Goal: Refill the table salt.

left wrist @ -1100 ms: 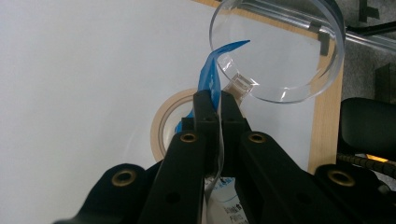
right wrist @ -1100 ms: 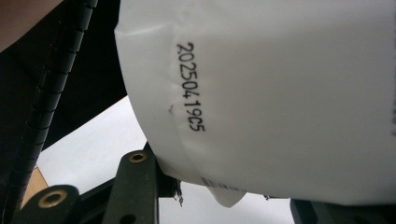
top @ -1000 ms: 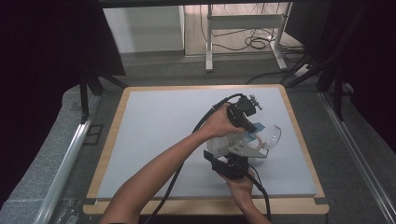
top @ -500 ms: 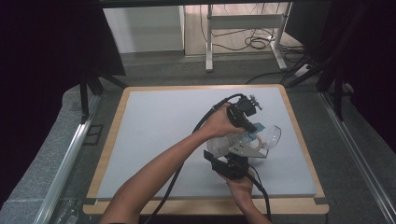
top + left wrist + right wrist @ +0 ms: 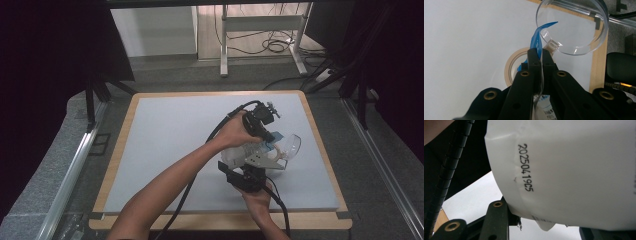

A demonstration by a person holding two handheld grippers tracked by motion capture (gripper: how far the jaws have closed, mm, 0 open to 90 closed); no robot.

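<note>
A white pouch (image 5: 574, 170) with a printed date code hangs over the table; in the high view the pouch (image 5: 235, 152) sits between both hands. My right gripper (image 5: 248, 172) grips its lower part from below, one finger (image 5: 496, 217) pressed against its side. My left gripper (image 5: 537, 53) is shut on the pouch's blue top strip (image 5: 536, 37), which curls upward. In the high view the left gripper (image 5: 269, 136) comes down from above, on an arm reaching across from the lower left. A clear round dish (image 5: 574, 27) lies just beyond the strip.
A roll of beige tape (image 5: 510, 67) lies flat on the white board (image 5: 175, 130) under the pouch. The board has a wooden rim (image 5: 597, 62) close behind the dish (image 5: 291, 145). Black cables trail from both grippers toward the front edge.
</note>
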